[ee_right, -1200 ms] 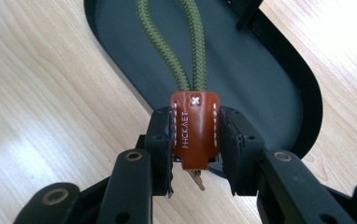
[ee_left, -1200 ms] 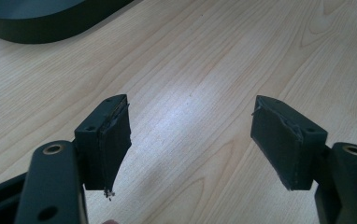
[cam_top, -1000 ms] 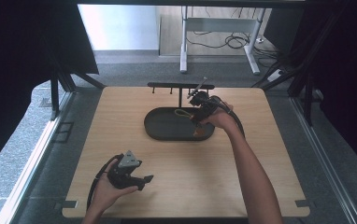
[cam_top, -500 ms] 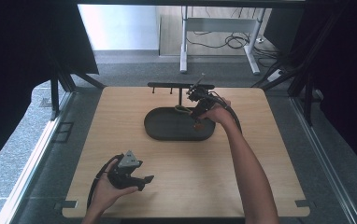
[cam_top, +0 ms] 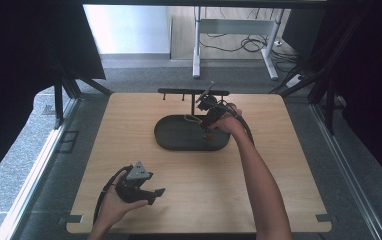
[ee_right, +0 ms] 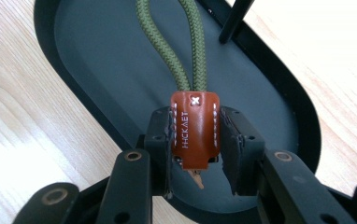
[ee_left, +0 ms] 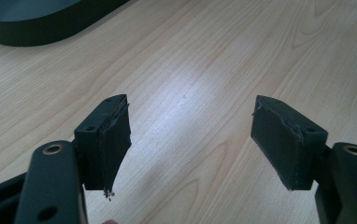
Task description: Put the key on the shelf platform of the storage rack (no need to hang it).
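A brown leather key tab (ee_right: 194, 135) with a green cord loop (ee_right: 191, 51) is pinched between the jaws of my right gripper (ee_right: 196, 120), which is shut on it. It hangs over the black oval tray (ee_right: 97, 60). In the high view the right gripper (cam_top: 207, 107) is above the tray's far right part (cam_top: 174, 139), just in front of a black hook rack (cam_top: 179, 91), and the cord loop (cam_top: 193, 119) dangles to its left. My left gripper (cam_top: 155, 195) rests near the table's front left, open and holding nothing (ee_left: 193, 135).
The wooden table (cam_top: 279, 165) has bare room to the right of and in front of the tray. The rack's upright post (ee_right: 232, 21) stands at the tray's far edge, close to the cord. A corner of the tray (ee_left: 32, 23) lies ahead of the left gripper.
My right gripper has moved up and slightly toward the rack with the key tab in it. The left gripper has stayed in place.
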The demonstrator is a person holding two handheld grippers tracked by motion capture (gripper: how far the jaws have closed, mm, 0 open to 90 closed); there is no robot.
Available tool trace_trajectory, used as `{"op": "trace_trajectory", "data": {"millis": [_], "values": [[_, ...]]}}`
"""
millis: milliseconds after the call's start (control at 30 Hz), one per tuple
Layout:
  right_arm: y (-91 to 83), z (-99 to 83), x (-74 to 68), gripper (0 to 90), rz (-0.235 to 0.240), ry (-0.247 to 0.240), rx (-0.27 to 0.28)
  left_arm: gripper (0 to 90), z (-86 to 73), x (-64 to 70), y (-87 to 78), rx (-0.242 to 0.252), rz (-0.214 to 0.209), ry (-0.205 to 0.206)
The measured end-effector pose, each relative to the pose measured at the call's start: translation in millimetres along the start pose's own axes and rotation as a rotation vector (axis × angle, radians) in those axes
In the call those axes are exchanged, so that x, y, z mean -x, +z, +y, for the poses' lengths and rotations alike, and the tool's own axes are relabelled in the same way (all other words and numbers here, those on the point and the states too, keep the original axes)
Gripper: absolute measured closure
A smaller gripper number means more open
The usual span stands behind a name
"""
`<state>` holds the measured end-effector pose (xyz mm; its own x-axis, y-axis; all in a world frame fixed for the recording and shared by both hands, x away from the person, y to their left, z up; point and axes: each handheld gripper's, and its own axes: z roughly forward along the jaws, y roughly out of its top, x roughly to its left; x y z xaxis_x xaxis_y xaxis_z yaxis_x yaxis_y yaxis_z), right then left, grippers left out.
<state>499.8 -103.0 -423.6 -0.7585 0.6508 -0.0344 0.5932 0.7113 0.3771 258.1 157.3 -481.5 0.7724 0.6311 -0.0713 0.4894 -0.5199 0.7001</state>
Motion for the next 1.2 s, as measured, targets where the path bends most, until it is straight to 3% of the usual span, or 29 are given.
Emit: {"op": "trace_trajectory", "data": {"millis": [567, 967, 1100, 1200], "values": [[13.4, -12.3, -1.1, 62.6, 0.019, -0.001, -0.006, 29.0, -0.1, 0.5, 2.4, -0.009, 0.001, 0.004], [-6.3, -31.6, -6.7, 54.9, 0.010, -0.013, 0.033, 28.9, 1.8, 5.6, 8.1, -0.027, 0.003, 0.017], [-12.2, -41.4, -9.9, 52.6, 0.021, -0.009, 0.045, 28.9, 1.6, 4.1, 7.1, -0.019, -0.003, 0.004], [-16.0, -47.4, -14.4, 51.2, 0.025, -0.035, 0.050, 28.9, 0.3, 1.6, 7.0, -0.024, 0.011, -0.001]]}}
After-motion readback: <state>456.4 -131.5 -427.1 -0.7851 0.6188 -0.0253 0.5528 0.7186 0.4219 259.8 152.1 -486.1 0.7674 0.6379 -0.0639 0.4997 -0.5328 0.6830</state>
